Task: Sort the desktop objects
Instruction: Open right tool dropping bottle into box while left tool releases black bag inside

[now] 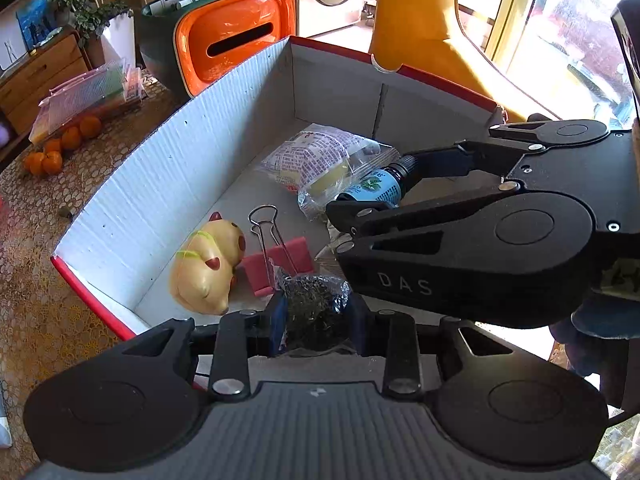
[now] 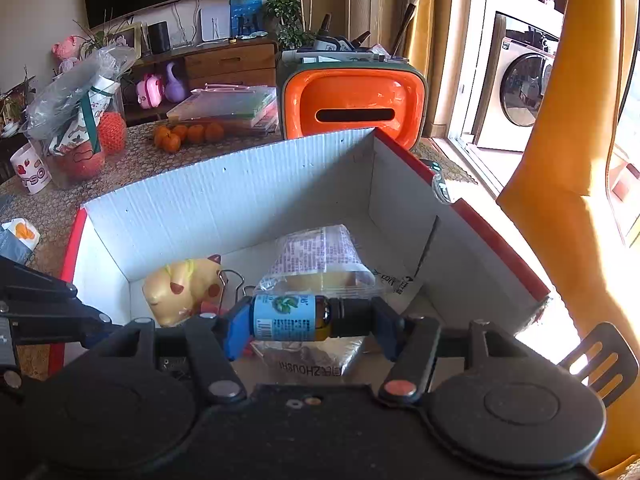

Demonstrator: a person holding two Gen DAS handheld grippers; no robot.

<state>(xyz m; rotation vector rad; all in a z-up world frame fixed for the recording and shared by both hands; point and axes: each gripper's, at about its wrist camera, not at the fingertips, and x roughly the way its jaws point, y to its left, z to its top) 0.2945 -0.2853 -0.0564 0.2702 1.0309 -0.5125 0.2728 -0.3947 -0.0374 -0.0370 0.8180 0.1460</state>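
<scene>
Just over the near edge of the cardboard box [image 1: 132, 184], both grippers hang tilted down into it. Left gripper [image 1: 316, 320] is clamped on a small clear packet of dark loose bits [image 1: 316, 312], pinched between the blue pads so it can't spill. Right gripper [image 2: 310, 322] is clamped end to end on a small brown bottle [image 2: 296, 318] with a blue label, lying crosswise between the pads, cap toward the right pad. Ahead of and below the left gripper: a yellow cat toy [image 1: 208, 268] and a pink binder clip [image 1: 280, 264] on the box floor. Beyond the bottle lies a wrapped snack bag [image 2: 320, 256]. Judging by this, both carried items look ready for release into the box; neither has been let go yet.
</scene>
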